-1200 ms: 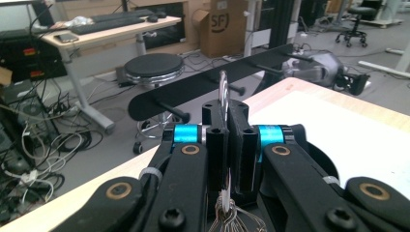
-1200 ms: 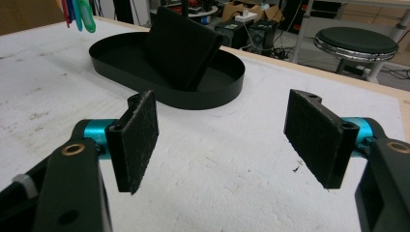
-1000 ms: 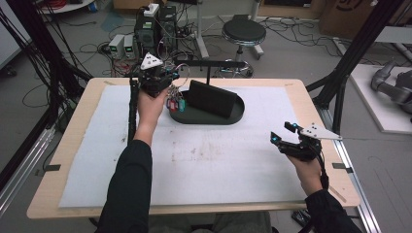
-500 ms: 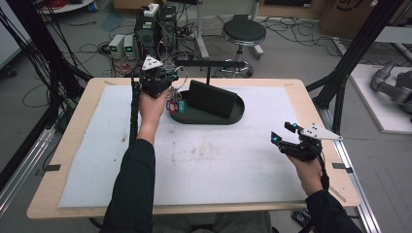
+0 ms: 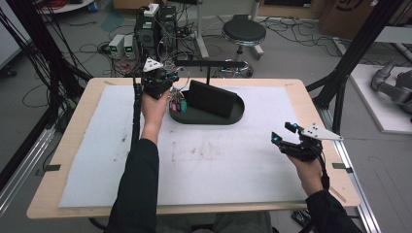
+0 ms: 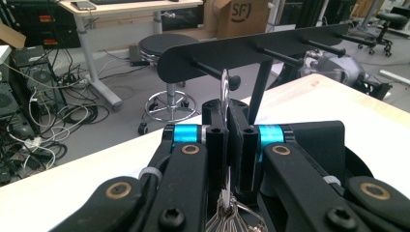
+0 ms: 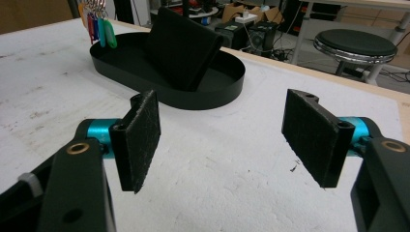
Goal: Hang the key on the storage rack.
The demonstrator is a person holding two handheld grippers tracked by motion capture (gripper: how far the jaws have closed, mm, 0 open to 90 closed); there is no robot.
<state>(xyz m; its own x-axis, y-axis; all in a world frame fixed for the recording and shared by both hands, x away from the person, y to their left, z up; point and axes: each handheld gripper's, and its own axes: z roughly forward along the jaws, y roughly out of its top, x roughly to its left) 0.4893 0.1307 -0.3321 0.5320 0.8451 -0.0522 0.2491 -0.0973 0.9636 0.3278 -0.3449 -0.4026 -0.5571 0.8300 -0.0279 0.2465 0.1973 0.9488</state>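
The left gripper (image 6: 226, 145) has its fingers clamped on a silver key ring (image 6: 225, 92), held upright just short of the nearest peg (image 6: 215, 75) of the black hook rack (image 6: 251, 48), which lies at twelve o'clock from the fingers. The ring's edge faces the camera, so whether the peg's tip has entered it is hard to tell. Coloured tags (image 5: 178, 105) hang below, over the oval tray (image 5: 236, 114). The right gripper (image 5: 288, 137) idles at the bench's four o'clock, fingers spread and empty.

Round stool (image 5: 244, 32), floor cables (image 5: 97, 48)
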